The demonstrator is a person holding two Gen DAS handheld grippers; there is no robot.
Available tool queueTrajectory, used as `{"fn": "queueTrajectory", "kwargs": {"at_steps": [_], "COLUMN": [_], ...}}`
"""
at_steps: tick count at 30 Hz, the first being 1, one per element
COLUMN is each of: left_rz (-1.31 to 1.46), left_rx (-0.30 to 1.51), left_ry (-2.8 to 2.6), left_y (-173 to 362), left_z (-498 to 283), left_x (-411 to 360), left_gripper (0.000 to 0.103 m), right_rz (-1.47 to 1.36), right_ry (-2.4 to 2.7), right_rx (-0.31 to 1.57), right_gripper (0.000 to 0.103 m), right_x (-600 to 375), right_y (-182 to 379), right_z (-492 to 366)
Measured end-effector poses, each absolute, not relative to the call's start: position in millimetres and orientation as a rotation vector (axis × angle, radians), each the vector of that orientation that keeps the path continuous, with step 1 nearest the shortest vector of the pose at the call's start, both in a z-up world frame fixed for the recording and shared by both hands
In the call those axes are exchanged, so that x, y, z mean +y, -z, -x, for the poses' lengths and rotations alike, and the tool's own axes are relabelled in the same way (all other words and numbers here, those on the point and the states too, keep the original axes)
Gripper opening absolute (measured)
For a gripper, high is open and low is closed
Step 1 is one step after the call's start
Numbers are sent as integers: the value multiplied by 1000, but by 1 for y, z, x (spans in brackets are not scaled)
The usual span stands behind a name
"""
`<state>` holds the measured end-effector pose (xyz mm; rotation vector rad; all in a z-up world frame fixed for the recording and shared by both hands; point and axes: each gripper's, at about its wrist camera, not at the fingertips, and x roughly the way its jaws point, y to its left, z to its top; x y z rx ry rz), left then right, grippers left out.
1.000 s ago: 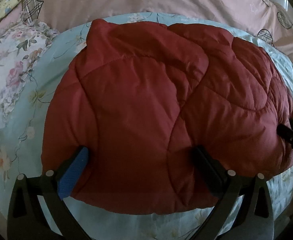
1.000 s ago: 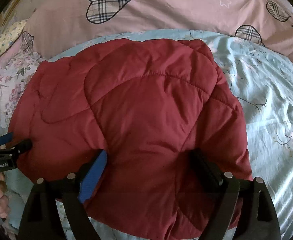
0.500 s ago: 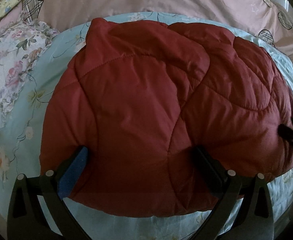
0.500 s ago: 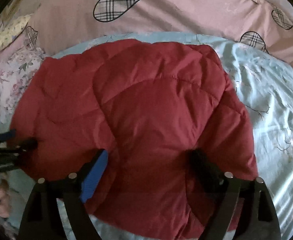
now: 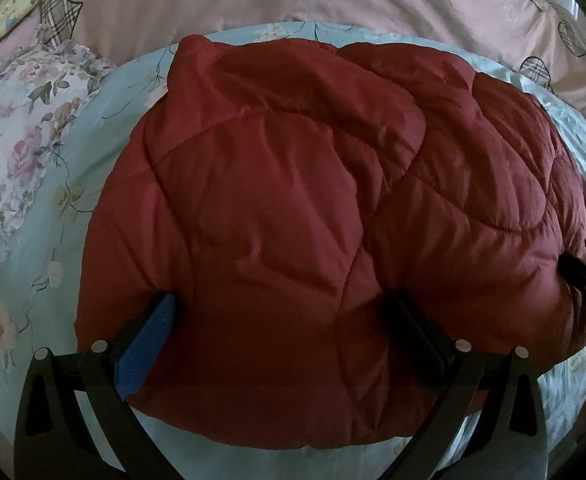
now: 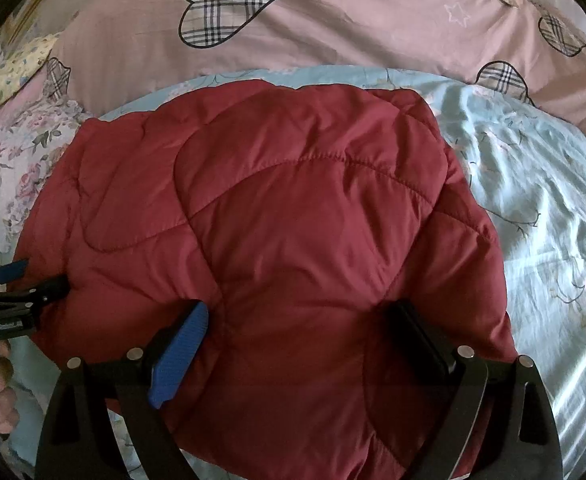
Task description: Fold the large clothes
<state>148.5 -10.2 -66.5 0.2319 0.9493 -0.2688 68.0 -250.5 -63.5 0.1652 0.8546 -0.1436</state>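
A dark red quilted puffer jacket (image 5: 313,208) lies folded in a bulky heap on the light blue floral bedsheet (image 5: 25,280). My left gripper (image 5: 281,312) has its jaws wide apart, straddling the jacket's near edge, with fabric bulging between the fingers. My right gripper (image 6: 297,320) stands the same way on the jacket (image 6: 293,208) further right, jaws wide apart around the padded fabric. The right gripper's tip shows at the right edge of the left wrist view (image 5: 585,276). The left gripper and the holding hand show at the left edge of the right wrist view (image 6: 9,292).
A pink duvet with plaid hearts (image 6: 333,20) lies across the back of the bed. A floral cloth (image 5: 21,128) and a yellow pillow (image 5: 9,4) sit at the far left. Wrinkled blue sheet (image 6: 533,200) spreads to the jacket's right.
Both grippers have shifted slightly over the jacket. The jacket sits a little lower and flatter on the sheet. Jaws stay wide apart.
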Motion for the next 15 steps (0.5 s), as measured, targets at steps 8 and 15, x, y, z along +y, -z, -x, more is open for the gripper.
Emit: {"fn": "queueTrajectory", "kwargs": {"at_steps": [8, 15], "left_rz": [-231, -169], "left_rx": [948, 957], "left_ry": [278, 293], "left_y": [60, 50], "left_z": [-144, -125], "left_x": [-9, 7], "left_gripper": [103, 103], "right_rz": [-194, -223], "right_ry": [131, 102], "right_rx": [855, 841], "right_gripper": [93, 92], "right_x": [-255, -254], "right_y": [59, 44], "right_z": [-64, -40]}}
